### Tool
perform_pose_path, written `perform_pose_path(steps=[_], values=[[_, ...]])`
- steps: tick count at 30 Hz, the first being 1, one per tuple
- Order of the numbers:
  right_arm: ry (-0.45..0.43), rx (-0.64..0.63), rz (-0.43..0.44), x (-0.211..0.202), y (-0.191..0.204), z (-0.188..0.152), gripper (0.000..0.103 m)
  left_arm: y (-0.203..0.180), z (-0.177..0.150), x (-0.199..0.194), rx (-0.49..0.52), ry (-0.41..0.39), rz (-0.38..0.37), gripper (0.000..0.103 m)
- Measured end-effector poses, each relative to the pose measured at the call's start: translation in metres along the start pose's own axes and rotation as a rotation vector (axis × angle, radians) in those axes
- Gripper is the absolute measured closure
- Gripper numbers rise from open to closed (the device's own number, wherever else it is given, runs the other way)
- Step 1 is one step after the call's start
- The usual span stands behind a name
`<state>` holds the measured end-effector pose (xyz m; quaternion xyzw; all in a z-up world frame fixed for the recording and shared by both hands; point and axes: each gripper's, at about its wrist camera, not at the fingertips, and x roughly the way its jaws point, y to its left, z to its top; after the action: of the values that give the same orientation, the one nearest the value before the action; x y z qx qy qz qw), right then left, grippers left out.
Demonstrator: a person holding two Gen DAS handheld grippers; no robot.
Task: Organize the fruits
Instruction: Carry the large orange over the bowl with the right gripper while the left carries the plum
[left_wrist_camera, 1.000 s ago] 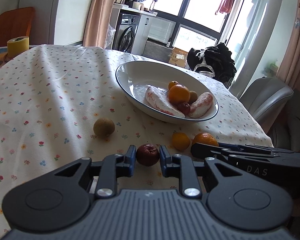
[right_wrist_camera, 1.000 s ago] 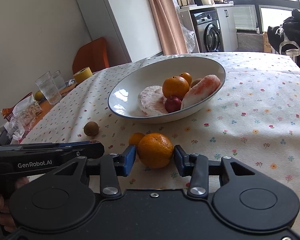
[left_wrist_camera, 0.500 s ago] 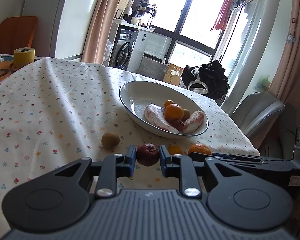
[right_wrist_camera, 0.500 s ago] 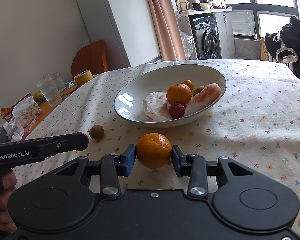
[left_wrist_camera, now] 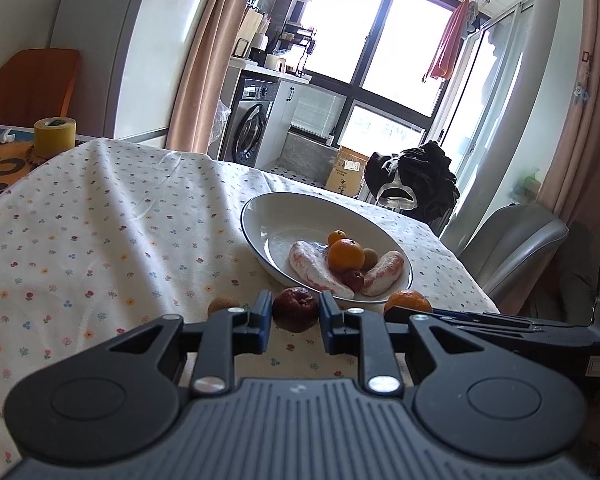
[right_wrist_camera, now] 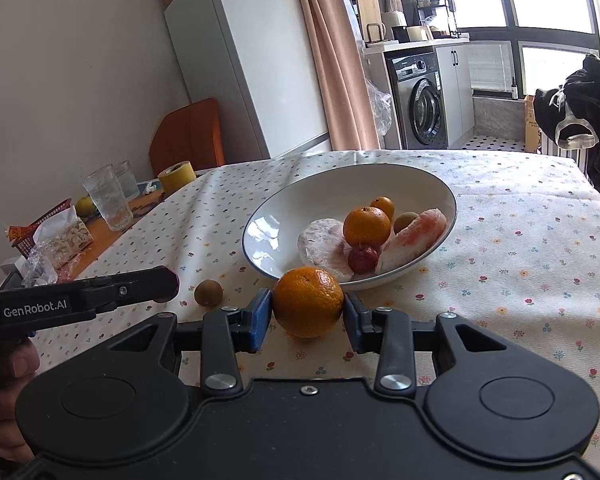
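clearly we have a fruit in each tool: our right gripper (right_wrist_camera: 307, 314) has its jaws closed on the orange (right_wrist_camera: 308, 302), pressed at its widest girth and held just short of the bowl (right_wrist_camera: 260, 224), while our left gripper (left_wrist_camera: 294, 320) has its jaws closed on the dark red fruit (left_wrist_camera: 295, 309), likewise near the bowl's rim. we judge the orange firm and moderately heavy, its pebbled peel giving the blue pads decent friction, so a hold across the equator suits it; squeezing harder would only bruise it. the dark red fruit looks small, light and slightly wrinkled, probably softer, and being round it could roll out of the pads if tilted, so we would hold it across its middle with gentle pressure. the bowl already holds an orange, a smaller one, a brownish fruit, a red one and two peeled pinkish segments (right_wrist_camera: 414, 240), which look soft and wet, so anything dropped on them may squash them; we would set ours down in the bare part of the bowl. one small brown fruit (right_wrist_camera: 208, 293) lies on the flowered worktop (right_wrist_camera: 520, 248), well clear of the bowl. for writing, we read "genrobot.ai" in white on the side of the left tool in the right wrist view; a cardboard box (left_wrist_camera: 348, 172) far back bears print too small to read.
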<state>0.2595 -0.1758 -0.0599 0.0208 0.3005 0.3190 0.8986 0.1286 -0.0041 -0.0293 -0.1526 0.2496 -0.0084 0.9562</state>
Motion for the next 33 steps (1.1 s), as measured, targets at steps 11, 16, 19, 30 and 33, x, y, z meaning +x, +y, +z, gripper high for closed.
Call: perform_pose_path(steps=[11, 16, 19, 30, 33], values=[[-0.03, -0.04, 0.009, -0.001, -0.006, 0.027, 0.066, -0.001, 0.031, 0.024, -0.018, -0.014, 0.05, 0.08], [-0.04, -0.037, -0.005, 0.006, -0.012, 0.039, 0.066, -0.005, 0.043, 0.033, -0.002, -0.02, 0.042, 0.08], [-0.045, -0.033, -0.008, 0.009, -0.014, 0.044, 0.066, -0.006, 0.048, 0.04, 0.004, -0.015, 0.041, 0.08], [-0.046, -0.032, -0.004, 0.027, -0.024, 0.061, 0.066, -0.008, 0.058, 0.069, 0.011, 0.023, 0.047, 0.08], [-0.041, -0.028, -0.002, 0.032, -0.028, 0.062, 0.066, -0.01, 0.058, 0.077, 0.017, 0.038, 0.042, 0.08]])
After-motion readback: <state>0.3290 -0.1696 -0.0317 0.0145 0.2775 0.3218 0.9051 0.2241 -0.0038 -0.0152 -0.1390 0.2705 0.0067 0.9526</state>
